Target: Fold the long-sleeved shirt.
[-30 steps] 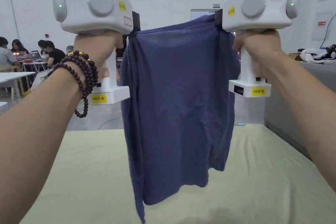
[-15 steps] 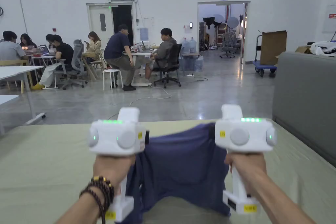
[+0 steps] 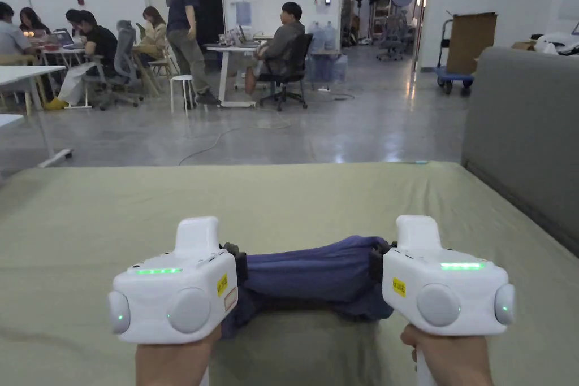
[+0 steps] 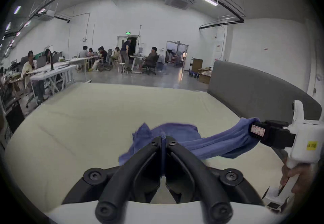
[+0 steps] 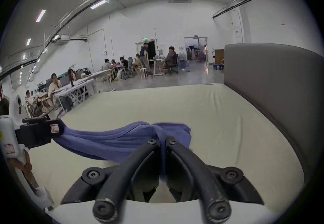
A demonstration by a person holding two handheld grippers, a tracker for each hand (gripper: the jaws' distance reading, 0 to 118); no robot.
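Left gripper (image 3: pixel 240 268): we are holding it low at the near left, its jaws pressing together on blue cloth.
Right gripper (image 3: pixel 377 263): we are holding it level with the left one at the near right, its jaws clamping blue cloth too.
Left hand (image 3: pixel 172 361): we are gripping the handle from below.
Right hand (image 3: pixel 449 359): we are gripping its handle likewise.

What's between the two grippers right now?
The blue shirt spans the gap as a bunched band, pinched by the left gripper and the right gripper, sagging toward the pale bed cover; seen in the head view.
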